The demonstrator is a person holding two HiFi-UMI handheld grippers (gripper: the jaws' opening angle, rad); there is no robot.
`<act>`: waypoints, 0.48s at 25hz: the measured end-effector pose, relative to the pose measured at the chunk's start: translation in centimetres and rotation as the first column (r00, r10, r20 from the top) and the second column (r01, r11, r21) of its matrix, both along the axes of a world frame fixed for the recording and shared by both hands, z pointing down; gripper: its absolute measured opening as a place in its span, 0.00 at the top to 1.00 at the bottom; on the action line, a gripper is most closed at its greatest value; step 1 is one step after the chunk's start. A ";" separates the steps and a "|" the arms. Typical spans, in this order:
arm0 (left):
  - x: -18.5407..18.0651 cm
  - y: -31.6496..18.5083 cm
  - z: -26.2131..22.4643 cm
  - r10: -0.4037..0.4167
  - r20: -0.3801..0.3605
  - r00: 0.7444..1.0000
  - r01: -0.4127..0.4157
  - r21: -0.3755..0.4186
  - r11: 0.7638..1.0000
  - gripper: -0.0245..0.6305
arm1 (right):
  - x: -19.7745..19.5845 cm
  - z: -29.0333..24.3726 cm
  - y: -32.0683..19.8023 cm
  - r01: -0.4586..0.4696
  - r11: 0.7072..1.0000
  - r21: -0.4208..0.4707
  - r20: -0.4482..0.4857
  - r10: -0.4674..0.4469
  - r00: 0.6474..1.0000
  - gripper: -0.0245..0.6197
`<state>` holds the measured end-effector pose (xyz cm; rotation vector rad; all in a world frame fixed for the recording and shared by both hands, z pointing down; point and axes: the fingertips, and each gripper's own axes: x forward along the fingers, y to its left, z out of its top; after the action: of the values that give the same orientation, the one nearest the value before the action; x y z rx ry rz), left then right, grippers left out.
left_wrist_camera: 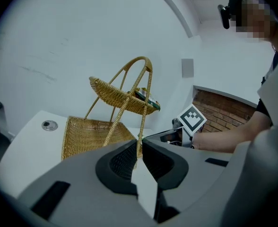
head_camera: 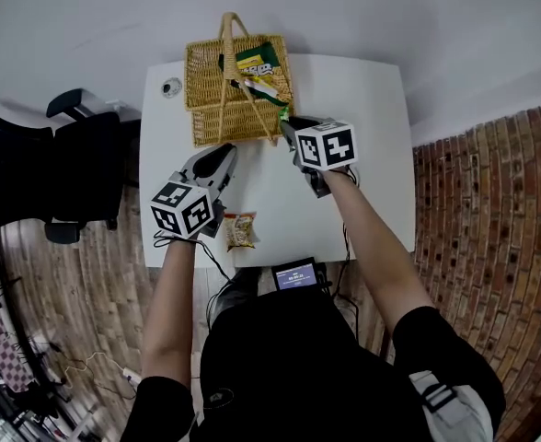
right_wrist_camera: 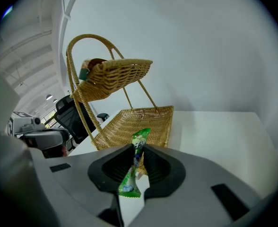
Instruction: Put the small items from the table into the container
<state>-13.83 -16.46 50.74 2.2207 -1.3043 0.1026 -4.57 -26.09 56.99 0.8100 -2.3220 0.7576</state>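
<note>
A two-tier wicker basket (head_camera: 224, 109) stands at the far side of the white table (head_camera: 372, 155). Its upper tier (right_wrist_camera: 117, 72) holds several snack packets (head_camera: 257, 70). My right gripper (head_camera: 289, 127) is shut on a slim green packet (right_wrist_camera: 135, 162) at the front edge of the basket's lower tray (right_wrist_camera: 139, 122). My left gripper (head_camera: 226, 153) hangs over the table left of it, jaws shut with nothing between them (left_wrist_camera: 139, 157). A tan snack packet (head_camera: 240, 231) lies on the table near the front edge, just right of the left gripper's marker cube.
A small round disc (head_camera: 170, 87) sits at the table's far left corner. A small screen (head_camera: 295, 274) is at the near edge. A black office chair (head_camera: 59, 173) stands left of the table, a brick wall (head_camera: 491, 210) to the right.
</note>
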 end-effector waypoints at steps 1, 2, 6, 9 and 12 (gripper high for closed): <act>0.0 -0.1 0.2 0.000 -0.001 1.000 0.000 -0.003 1.000 0.92 | -0.2 0.2 -0.4 0.001 1.000 0.000 0.001 -0.001 1.000 0.84; 0.0 -0.2 0.3 0.001 -0.001 1.000 -0.001 -0.007 1.000 0.92 | -0.5 0.4 -0.7 0.002 1.000 0.000 0.003 -0.002 1.000 0.84; 0.0 -0.6 0.8 -0.002 -0.004 1.000 0.001 -0.019 1.000 0.92 | -1.5 1.1 -1.7 0.014 1.000 -0.002 0.016 -0.014 1.000 0.84; -0.2 -0.9 1.0 -0.006 -0.005 1.000 0.006 -0.024 1.000 0.92 | -2.2 1.1 -2.6 0.022 1.000 0.011 0.018 -0.022 1.000 0.84; -0.3 -1.0 1.3 -0.010 -0.013 1.000 0.010 -0.031 0.999 0.92 | -2.9 1.5 -3.2 0.033 0.999 0.021 0.007 -0.033 0.999 0.84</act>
<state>-14.15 -17.46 52.05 2.1854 -1.2982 0.1040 -7.45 -29.24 58.47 0.7778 -2.3479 0.7240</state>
